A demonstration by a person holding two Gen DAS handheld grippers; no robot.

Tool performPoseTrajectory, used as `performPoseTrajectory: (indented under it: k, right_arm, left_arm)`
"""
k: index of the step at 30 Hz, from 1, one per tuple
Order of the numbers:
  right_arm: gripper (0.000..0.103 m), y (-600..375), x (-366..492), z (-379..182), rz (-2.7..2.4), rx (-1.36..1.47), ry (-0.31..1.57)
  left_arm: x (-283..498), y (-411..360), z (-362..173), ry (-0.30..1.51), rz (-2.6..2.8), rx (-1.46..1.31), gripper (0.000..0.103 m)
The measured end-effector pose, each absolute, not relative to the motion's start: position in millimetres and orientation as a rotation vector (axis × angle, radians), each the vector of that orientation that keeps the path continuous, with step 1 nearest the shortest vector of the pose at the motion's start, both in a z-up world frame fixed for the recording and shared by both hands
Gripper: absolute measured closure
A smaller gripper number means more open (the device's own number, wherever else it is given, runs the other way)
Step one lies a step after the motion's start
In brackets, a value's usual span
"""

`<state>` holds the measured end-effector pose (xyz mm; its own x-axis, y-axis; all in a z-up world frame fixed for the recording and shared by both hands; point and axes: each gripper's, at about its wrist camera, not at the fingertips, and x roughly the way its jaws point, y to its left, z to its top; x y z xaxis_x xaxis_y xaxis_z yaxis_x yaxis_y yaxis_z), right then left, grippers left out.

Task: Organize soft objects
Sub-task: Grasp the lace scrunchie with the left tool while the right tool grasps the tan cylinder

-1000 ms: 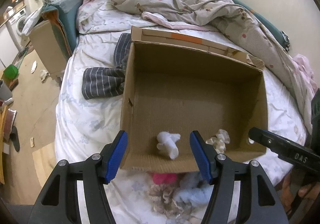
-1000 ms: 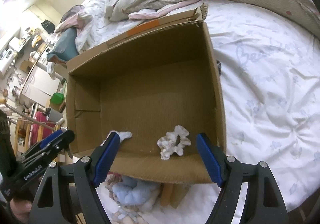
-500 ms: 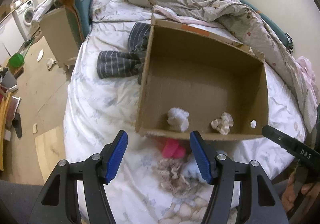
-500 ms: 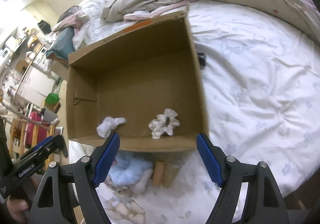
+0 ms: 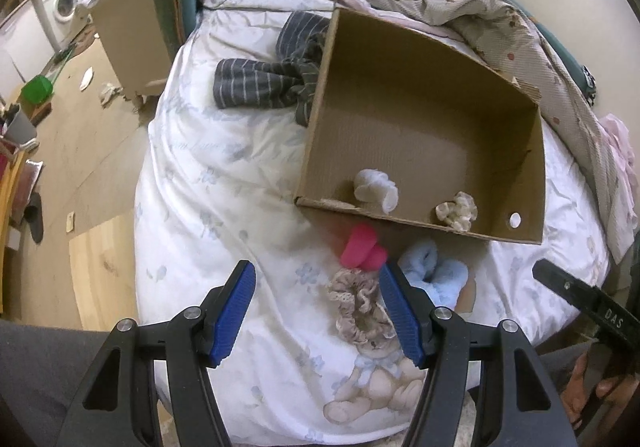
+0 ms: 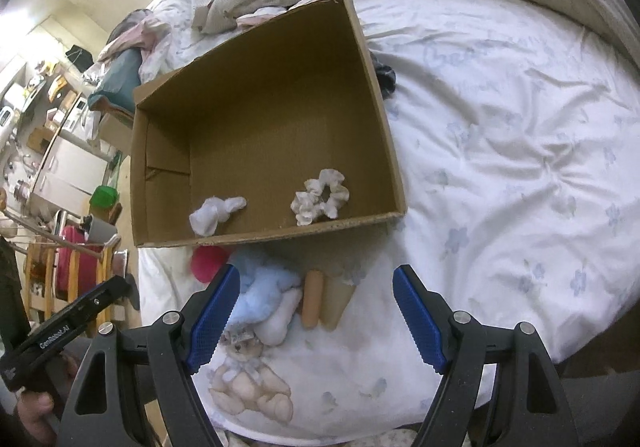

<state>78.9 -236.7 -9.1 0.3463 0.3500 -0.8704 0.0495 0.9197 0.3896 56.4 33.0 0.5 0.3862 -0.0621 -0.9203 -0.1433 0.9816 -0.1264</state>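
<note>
- Right, both grippers hang over the near edge of the bed (image 6: 500,135), aimed steeply down at the white floral sheet.
- Left gripper (image 5: 316,311): blue pads apart at a middling gap, nothing pressed between them; the beige frilly scrunchie (image 5: 356,299) lies just beside its right pad on the sheet.
- Right gripper (image 6: 316,311): jaws spread wide and empty, hovering above a peach roll (image 6: 312,299) and a tan roll (image 6: 335,301) lying side by side.
- Cardboard box (image 5: 532,175) sits open on the bed; inside, near its front wall, a white rolled sock (image 5: 376,189) and a cream scrunchie (image 5: 458,209), apart from each other.
- Outside, just in front of the box: a pink fluffy piece (image 5: 362,247) and a pale blue fluffy bundle (image 5: 434,275), touching or nearly so.
- Writing: the right tool's body reads "DAS" (image 5: 614,313) from the left camera; the left tool's body reads "GenRobot.AI" (image 6: 54,335) from the right camera.
- Striped grey garment (image 5: 260,83) lies against the box's far left corner.
- Teddy bear print (image 6: 248,379) shows on the sheet below the scrunchie.
</note>
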Motion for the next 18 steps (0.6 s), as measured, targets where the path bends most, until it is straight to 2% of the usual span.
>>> performPoseTrajectory:
  k: [9,13,18]
  right_arm:
    - [0.020,-241.8,82.1,-25.7,0.166,0.426,1.274]
    - [0.020,-242.1,83.9,-28.5,0.167,0.431,1.281]
    - [0.020,-243.6,86.5,-34.0,0.165,0.435,1.299]
  left_arm:
    - [70.2,44.8,-36.5,1.320,0.084,-0.279,0.043]
    - [75.2,39.2,-59.4,1.397,0.045,-0.332,0.052]
    - [81.6,18.5,-87.1,1.476,0.010,-0.328,0.053]
